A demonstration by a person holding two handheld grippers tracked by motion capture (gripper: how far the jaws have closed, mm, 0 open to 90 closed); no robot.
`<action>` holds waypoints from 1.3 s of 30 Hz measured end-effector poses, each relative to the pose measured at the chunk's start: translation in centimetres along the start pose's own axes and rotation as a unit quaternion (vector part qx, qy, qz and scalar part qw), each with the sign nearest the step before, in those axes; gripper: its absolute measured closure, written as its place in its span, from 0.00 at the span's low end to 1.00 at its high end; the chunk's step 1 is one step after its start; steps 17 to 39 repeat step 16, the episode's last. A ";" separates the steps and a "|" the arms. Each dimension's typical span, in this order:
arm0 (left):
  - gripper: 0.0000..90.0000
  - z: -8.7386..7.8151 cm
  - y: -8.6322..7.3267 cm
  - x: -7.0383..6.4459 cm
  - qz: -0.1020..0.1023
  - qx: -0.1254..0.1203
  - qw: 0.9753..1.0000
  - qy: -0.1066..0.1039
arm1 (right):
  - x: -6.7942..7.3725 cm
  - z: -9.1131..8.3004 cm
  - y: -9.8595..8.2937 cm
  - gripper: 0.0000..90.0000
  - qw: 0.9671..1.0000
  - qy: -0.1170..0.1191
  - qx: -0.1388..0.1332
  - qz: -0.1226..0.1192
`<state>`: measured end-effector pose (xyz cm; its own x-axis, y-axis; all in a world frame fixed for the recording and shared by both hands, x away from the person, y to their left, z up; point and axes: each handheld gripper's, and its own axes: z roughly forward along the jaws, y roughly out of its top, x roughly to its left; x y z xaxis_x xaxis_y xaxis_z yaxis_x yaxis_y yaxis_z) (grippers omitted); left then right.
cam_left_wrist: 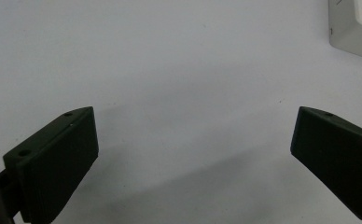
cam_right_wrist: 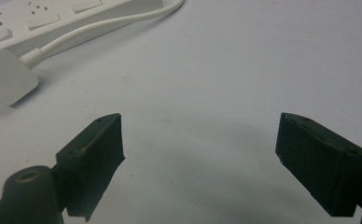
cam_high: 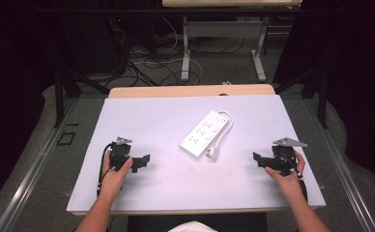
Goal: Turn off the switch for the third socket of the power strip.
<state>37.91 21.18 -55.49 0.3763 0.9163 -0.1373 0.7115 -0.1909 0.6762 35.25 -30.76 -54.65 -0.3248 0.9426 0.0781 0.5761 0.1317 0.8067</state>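
Observation:
A white power strip (cam_high: 201,133) lies at an angle in the middle of the white table, its cord (cam_high: 224,126) looping round the far end to a plug (cam_high: 212,153) by its near corner. My left gripper (cam_high: 142,163) rests on the table to the strip's left, jaws wide open over bare surface; a corner of the strip (cam_left_wrist: 356,32) shows at that view's upper right. My right gripper (cam_high: 259,159) stands open at the strip's right. Its view has the strip (cam_right_wrist: 53,21), cord (cam_right_wrist: 114,21) and plug (cam_right_wrist: 6,77) at upper left, beyond my open right gripper (cam_right_wrist: 200,140).
The white sheet (cam_high: 151,116) covers a wooden table with its far edge (cam_high: 190,90) exposed. Beyond it are a floor with tangled cables (cam_high: 147,63) and another table's legs (cam_high: 185,53). Dark curtains stand on both sides.

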 end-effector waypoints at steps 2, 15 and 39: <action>0.01 0.1 0.0 0.0 -0.002 0.000 1.000 0.000 | 0.0 0.0 0.0 0.16 1.000 0.001 0.000 0.000; 0.01 0.1 0.0 0.1 -0.001 0.001 1.000 -0.001 | 0.0 0.0 0.0 0.16 1.000 -0.001 -0.001 -0.003; 0.01 0.1 0.0 0.1 -0.002 0.000 1.000 -0.002 | 0.0 0.0 0.0 0.16 1.000 -0.001 -0.002 -0.006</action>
